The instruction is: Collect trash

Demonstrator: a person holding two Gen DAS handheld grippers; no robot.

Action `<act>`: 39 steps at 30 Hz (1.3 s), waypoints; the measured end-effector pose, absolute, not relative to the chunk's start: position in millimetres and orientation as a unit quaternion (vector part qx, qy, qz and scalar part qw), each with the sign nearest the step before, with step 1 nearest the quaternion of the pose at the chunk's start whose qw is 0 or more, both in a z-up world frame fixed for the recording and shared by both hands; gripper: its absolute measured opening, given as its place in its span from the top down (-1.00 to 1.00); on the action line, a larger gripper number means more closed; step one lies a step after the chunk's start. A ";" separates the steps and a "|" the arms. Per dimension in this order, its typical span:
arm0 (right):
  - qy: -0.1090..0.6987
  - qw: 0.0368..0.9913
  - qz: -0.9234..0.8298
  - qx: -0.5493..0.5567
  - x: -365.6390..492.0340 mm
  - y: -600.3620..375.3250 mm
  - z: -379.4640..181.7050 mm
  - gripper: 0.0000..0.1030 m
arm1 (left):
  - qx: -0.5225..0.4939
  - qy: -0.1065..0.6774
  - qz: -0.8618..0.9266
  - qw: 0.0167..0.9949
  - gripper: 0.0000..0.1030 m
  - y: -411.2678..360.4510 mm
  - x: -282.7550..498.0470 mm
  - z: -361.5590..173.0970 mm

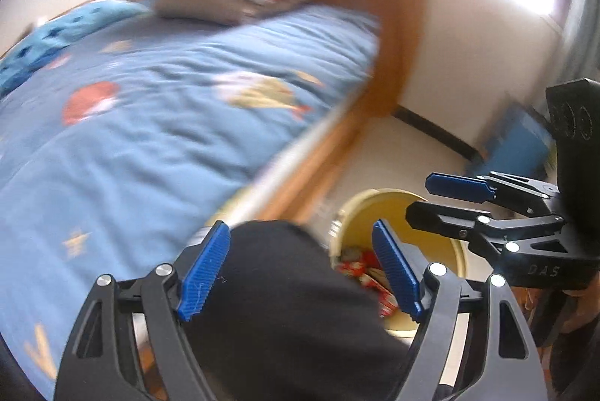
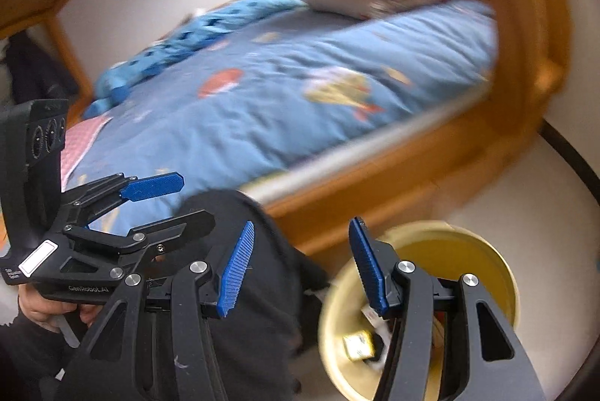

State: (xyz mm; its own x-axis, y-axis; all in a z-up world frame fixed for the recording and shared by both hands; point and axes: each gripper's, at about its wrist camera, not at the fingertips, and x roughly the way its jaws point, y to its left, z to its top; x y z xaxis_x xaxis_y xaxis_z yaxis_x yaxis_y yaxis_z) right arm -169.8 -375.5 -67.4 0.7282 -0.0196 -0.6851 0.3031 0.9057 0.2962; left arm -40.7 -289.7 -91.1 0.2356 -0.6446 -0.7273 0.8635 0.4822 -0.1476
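Both grippers empty above the trash bin

The left gripper (image 1: 302,273) and right gripper (image 2: 300,269) stand wide with nothing between their blue ribbed pads (image 1: 204,273). The round yellow plastic bin (image 2: 483,251), holding wrappers (image 1: 360,268), sits on the floor below, right of both and nearer the right one.

My left claw (image 1: 302,273) and right claw (image 2: 300,268) both gape empty, tilted downward, side by side above my dark-clothed leg (image 1: 285,307).
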 end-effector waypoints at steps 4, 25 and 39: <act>0.340 0.925 -0.031 0.168 -123.2 -340.6 -46.8 -0.03 | 0.109 0.370 -0.426 0.818 -0.52 -234.0 -6.3 -75.2; 0.249 0.958 0.113 0.086 -3.4 -212.1 13.5 -0.21 | 0.017 0.285 -0.170 0.943 -0.86 -50.8 36.7 -16.1; 0.160 0.982 0.073 0.061 -20.3 -208.6 31.2 -0.84 | 0.000 0.240 -0.134 0.962 -0.92 -36.1 30.7 8.4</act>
State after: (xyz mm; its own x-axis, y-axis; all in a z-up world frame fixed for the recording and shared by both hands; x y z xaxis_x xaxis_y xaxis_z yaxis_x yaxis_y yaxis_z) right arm -20.3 -208.6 31.2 0.9379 0.1632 -0.3061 -0.1237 0.9818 0.1442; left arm 30.7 -36.1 8.4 0.8492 -0.2577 -0.4610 0.2575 0.9641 -0.0647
